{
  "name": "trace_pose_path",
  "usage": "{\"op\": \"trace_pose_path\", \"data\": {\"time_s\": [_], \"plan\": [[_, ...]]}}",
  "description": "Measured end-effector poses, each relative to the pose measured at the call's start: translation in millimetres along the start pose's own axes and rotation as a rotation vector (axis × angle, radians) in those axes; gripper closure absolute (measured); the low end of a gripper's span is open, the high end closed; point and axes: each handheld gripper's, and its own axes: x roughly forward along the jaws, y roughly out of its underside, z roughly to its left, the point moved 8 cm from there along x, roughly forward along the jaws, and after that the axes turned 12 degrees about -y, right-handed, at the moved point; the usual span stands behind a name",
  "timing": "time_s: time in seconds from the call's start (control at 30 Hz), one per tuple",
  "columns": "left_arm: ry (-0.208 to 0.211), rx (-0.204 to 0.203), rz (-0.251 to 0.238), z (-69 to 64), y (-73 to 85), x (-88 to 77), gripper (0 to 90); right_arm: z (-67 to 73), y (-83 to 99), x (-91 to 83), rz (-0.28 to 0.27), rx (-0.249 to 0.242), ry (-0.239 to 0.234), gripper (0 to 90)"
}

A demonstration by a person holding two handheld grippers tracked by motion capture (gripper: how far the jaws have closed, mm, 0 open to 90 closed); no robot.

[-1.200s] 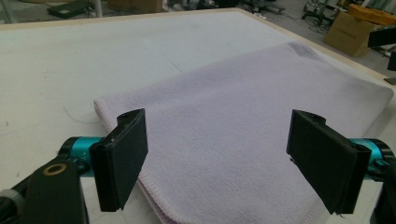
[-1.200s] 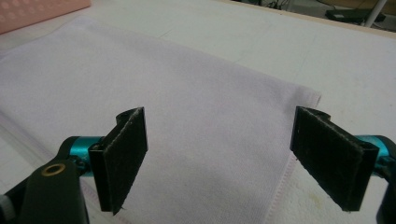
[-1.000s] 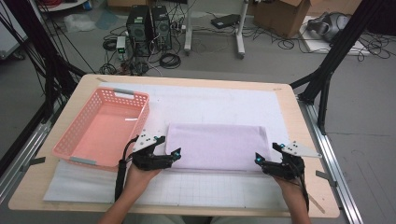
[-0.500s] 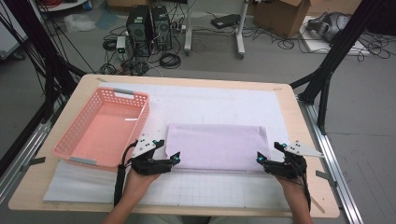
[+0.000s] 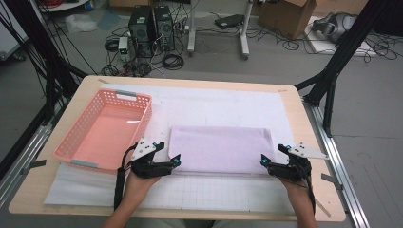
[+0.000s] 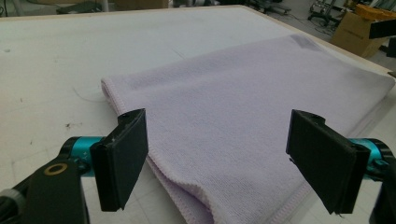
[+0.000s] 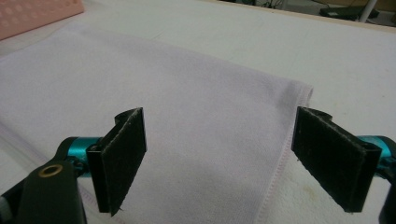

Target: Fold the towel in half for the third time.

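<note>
I see the towel (image 5: 221, 148) folded flat on the white mat (image 5: 223, 105), just right of the pink basket (image 5: 104, 129). My left gripper (image 5: 175, 162) sits at the towel's near-left corner, jaws spread wide with nothing between them but the corner below. My right gripper (image 5: 264, 162) sits at the near-right corner, jaws likewise wide apart over the hem. Neither grips the cloth.
</note>
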Motion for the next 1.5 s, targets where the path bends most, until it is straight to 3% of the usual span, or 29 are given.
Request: {"op": "trace_pose_path", "data": {"time_s": [0.17,0.5,0.6,0.67,0.83,0.9,1.1,1.23,1.33,1.5], "plan": [[-0.013,-0.012,0.059,1.5,8.7,5.5,21.2,0.4,-0.3,-1.6,-0.001,-0.002,-0.003,16.8],[-0.021,-0.031,0.093,3.7,13.2,7.5,22.5,6.1,1.8,-2.2,0.008,-0.019,-0.023,16.9],[-0.027,-0.033,0.133,5.3,17.2,8.7,31.6,7.2,2.5,-0.3,0.014,-0.019,-0.029,16.9],[-0.019,-0.045,0.167,7.6,21.5,9.9,34.8,7.6,2.5,0.1,0.016,-0.017,-0.03,17.1],[-0.025,-0.063,0.199,11.1,25.4,10.1,40.0,8.9,4.3,2.7,0.028,-0.012,-0.037,17.2],[-0.025,-0.059,0.207,10.9,26.4,10.3,41.9,10.0,4.2,3.7,0.03,-0.011,-0.039,17.2],[-0.057,0.005,0.271,3.1,35.5,11.8,51.2,13.5,1.9,4.6,0.026,-0.02,-0.049,17.3],[-0.064,0.019,0.273,1.7,36.6,9.6,54.5,17.1,1.0,6.4,0.029,-0.019,-0.061,17.3],[-0.062,-0.003,0.265,2.5,37.9,8.8,55.0,20.7,-0.1,8.7,0.033,-0.022,-0.07,17.3],[-0.079,-0.006,0.254,2.1,39.3,8.4,58.4,35.2,-9.2,18.6,0.044,-0.045,-0.122,20.0]]}}
